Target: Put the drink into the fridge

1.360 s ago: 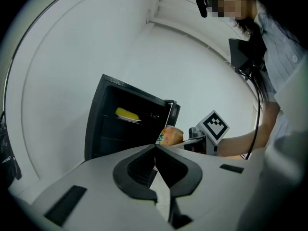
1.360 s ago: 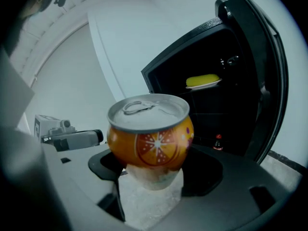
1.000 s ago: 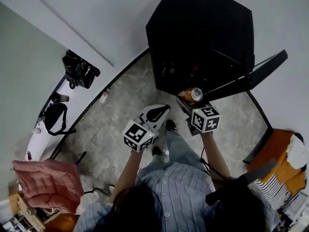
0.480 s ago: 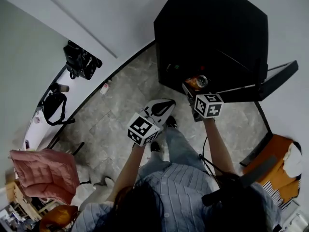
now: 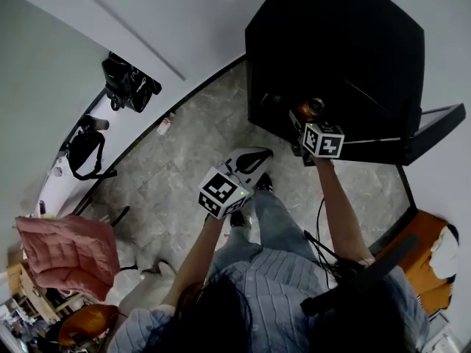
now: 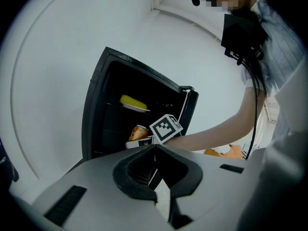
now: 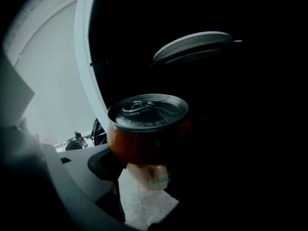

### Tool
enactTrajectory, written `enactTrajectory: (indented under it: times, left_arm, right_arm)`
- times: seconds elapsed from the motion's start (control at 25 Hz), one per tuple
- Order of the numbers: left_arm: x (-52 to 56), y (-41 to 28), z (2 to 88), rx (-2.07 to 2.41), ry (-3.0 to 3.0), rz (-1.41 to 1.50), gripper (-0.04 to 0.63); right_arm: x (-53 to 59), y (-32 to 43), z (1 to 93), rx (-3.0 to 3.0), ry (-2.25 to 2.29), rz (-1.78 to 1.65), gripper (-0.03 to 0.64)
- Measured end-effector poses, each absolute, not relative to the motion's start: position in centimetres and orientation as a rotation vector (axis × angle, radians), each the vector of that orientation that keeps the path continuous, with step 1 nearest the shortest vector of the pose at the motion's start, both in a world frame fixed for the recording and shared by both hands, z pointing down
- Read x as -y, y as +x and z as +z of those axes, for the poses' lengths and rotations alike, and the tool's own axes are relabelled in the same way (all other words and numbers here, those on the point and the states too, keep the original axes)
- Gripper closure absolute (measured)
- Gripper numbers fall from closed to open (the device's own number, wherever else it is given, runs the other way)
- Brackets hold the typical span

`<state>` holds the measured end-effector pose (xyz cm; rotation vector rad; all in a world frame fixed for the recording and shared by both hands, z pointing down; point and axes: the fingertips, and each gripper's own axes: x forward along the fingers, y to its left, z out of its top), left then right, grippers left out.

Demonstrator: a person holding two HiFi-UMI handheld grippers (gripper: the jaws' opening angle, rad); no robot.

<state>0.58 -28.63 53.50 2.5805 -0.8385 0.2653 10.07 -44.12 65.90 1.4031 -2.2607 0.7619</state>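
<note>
The drink is an orange can (image 5: 311, 109) with a silver top. My right gripper (image 5: 305, 123) is shut on it and holds it upright at the mouth of the open black fridge (image 5: 338, 43). In the right gripper view the can (image 7: 147, 129) fills the middle between the jaws of the right gripper (image 7: 149, 150), with the dark fridge interior behind it. My left gripper (image 5: 246, 166) hangs lower, over the floor in front of the fridge, with nothing in it. In the left gripper view the left gripper (image 6: 155, 170) has its jaws together, and the can (image 6: 138, 132) shows beyond them.
The fridge door (image 5: 434, 120) stands open to the right. Inside, a plate (image 7: 192, 42) sits on a shelf above the can, with something yellow (image 6: 134, 101) on it. Black bags (image 5: 129, 83) lie by the wall at the left, beside a pink cushion (image 5: 66, 252).
My right gripper has carried the can forward and up, from just outside the fridge to its opening. The left gripper has barely moved.
</note>
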Motion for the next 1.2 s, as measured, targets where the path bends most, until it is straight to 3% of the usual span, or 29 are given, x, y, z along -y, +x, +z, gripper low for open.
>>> enactTrajectory:
  times: [0.48, 1.2]
  left_arm:
    - [29.4, 0.5, 54.7, 0.864, 2.556, 0.285, 0.586]
    - [29.6, -1.0, 55.5, 0.947, 2.488, 0.261, 0.586]
  right_arm:
    - [46.7, 12.1, 70.8, 2.123, 1.381, 0.715, 0.298]
    - [49.3, 11.8, 70.8, 2.195, 1.368, 0.548, 0.298]
